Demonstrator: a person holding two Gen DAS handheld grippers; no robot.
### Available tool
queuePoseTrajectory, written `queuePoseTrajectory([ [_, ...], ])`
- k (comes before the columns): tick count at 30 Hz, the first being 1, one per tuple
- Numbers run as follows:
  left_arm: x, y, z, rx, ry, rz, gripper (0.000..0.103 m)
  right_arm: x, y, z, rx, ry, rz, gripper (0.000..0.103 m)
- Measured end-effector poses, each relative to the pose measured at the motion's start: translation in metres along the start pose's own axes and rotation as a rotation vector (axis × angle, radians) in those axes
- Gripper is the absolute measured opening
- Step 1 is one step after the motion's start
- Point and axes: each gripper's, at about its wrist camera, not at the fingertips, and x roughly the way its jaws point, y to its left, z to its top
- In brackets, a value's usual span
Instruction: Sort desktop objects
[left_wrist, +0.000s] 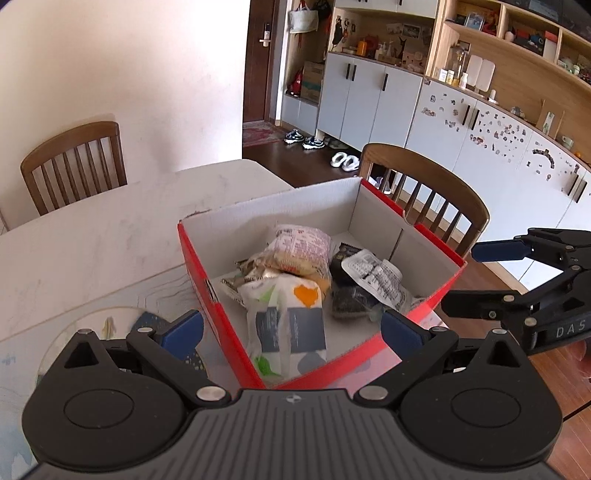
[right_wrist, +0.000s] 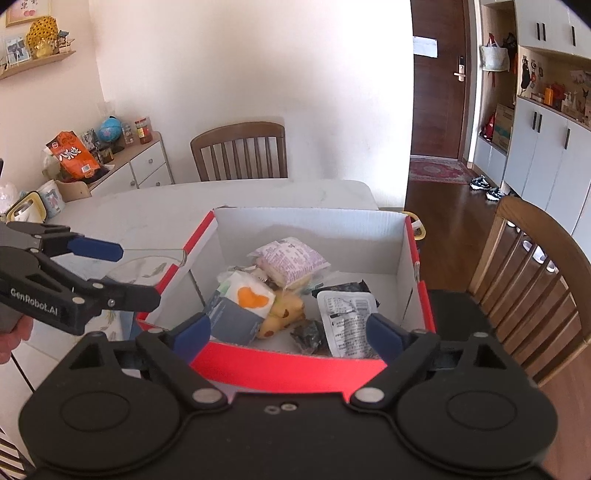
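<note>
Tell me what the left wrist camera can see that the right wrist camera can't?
Only the left wrist view shows white slippers on the floor and stickers on the cabinet doors. Only the right wrist view shows an orange snack bag and a globe on a sideboard. Both show the red box with snack packets inside, and both grippers, left gripper and right gripper, open and empty.
</note>
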Motion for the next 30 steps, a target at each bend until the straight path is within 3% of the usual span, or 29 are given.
queuePoseTrajectory([
  [5,-0.007,-0.002,-0.008,-0.017,0.006,-0.016,0.103,-0.003,0.005,-0.005,0.003,-0.005,-0.013,0.092],
  [30,-0.030,-0.018,-0.031,-0.010,0.007,0.048,0.103,-0.018,0.013,-0.023,0.060,-0.012,-0.058,0.092],
])
